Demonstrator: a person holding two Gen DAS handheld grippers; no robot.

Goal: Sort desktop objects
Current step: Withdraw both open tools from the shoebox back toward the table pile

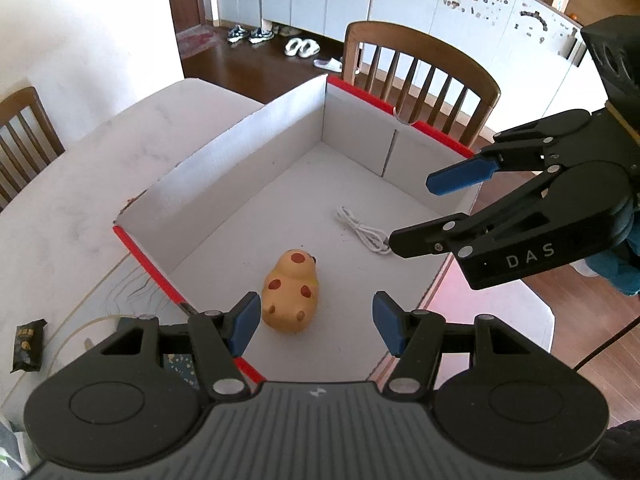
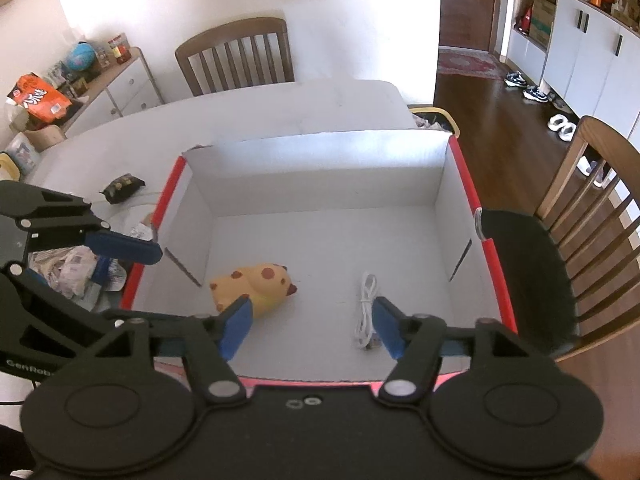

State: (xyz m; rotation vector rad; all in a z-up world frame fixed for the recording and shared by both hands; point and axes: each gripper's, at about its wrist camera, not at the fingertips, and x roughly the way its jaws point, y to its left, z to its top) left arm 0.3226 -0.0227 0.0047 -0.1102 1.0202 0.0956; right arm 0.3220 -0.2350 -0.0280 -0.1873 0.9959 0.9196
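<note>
Hovering over box point(image 1: 224, 148), both grippers apart and empty, left view alone shows slippers point(image 1: 302, 47), right view a globe point(image 2: 82, 56).

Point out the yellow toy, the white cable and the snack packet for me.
yellow toy point(image 1: 290, 294), left wrist view, middle of its spotted body.
white cable point(image 2: 366, 312), right wrist view, middle of the coiled bundle.
snack packet point(image 2: 122, 187), right wrist view, centre of the dark wrapper.

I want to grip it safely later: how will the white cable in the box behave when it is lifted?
The white cable lies in loose thin loops, so it is probably floppy and light, and would likely sag or uncoil from a grip. It is thin and lies flat on the box floor, so the pads may slide over it.
</note>
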